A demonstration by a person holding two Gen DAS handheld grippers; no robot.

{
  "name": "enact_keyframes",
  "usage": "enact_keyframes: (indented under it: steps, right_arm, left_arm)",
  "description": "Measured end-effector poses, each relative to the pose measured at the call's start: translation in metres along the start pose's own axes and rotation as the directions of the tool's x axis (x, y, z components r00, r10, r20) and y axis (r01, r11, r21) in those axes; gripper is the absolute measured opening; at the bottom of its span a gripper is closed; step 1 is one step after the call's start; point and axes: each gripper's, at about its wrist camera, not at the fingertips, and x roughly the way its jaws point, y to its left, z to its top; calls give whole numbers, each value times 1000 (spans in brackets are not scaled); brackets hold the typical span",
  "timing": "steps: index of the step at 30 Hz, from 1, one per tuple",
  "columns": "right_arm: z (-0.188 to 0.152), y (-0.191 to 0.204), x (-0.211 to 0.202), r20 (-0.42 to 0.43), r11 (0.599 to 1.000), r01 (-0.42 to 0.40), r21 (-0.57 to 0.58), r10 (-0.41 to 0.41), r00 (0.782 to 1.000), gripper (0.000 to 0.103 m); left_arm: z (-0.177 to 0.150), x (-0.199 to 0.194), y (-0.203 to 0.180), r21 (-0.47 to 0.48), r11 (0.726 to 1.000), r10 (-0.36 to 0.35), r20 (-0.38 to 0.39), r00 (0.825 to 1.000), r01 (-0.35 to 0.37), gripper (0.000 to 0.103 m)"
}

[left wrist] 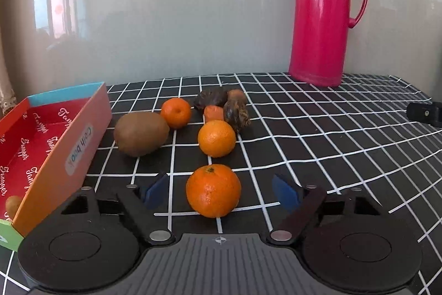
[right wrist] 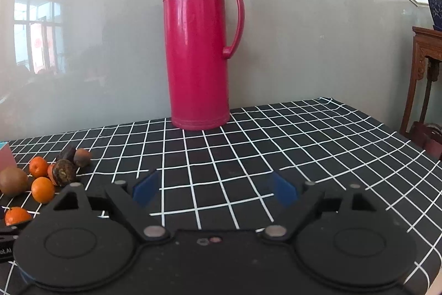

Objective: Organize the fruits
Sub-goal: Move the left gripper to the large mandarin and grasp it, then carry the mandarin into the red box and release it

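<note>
Dimpled tangerine (left wrist: pixel 213 190) sitting between wide-standing left gripper (left wrist: pixel 221 191) pads (left wrist: pixel 154 191), untouched.
Fuzzy oval kiwi (left wrist: pixel 141 133) lying at ten o'clock; right gripper (right wrist: pixel 215 190) gaping, holding nothing.

Soft daylight, window glare on the glossy wall (left wrist: pixel 165 18); fisheye bends the tabletop (right wrist: pixel 304 143) grid, edges perhaps slightly soft.
</note>
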Motion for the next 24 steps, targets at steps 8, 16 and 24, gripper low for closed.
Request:
enact_keyframes:
  steps: [8, 16, 24]
  right_arm:
    - [-1, 3, 1, -1, 1000, 3, -7, -3, 1000, 87]
    - [-1, 3, 0, -3, 1000, 1, -12, -1, 1000, 87]
    - [-1, 5, 3, -16, 1000, 8, -13, -8, 1000, 87]
  left_arm:
    - [0, 2, 1, -5, 1000, -3, -9, 1000, 3, 61]
    - [-2, 8, 8, -38, 999, -8, -45, 999, 6, 44]
    - [-2, -3, 9, -41, 999, -19, -14, 1000, 18, 43]
